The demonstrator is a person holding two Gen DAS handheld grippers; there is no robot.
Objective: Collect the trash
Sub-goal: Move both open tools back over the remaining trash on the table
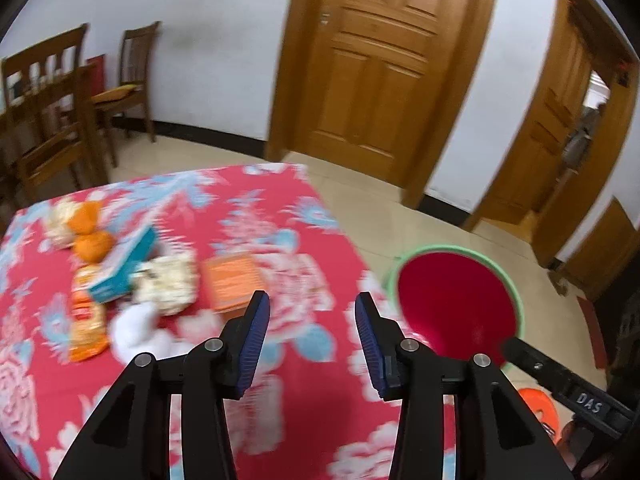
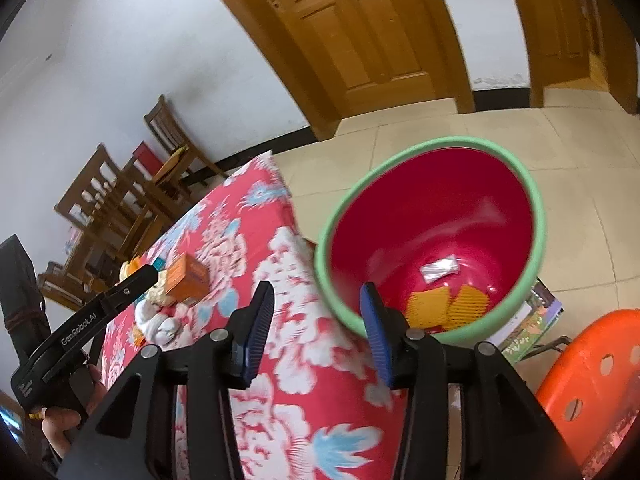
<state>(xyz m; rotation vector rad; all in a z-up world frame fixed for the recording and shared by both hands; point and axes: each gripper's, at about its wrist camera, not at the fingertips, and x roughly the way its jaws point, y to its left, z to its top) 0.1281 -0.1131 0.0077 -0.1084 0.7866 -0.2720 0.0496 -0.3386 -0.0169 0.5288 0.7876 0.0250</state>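
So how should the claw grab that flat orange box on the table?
The orange box lies flat, so probably come from above and pinch its two long side edges. Both the left gripper and the right gripper are open and empty.

Home dining room (wooden chairs [image 1: 48, 120], doors [image 1: 380, 68]).

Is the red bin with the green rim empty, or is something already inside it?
Not empty. The right wrist view shows the bin holding two orange wrappers and a small silvery packet at its bottom.

Bare tablecloth [image 1: 304, 280] ahead, clutter left, bin [image 2: 536, 216] mouth unobstructed
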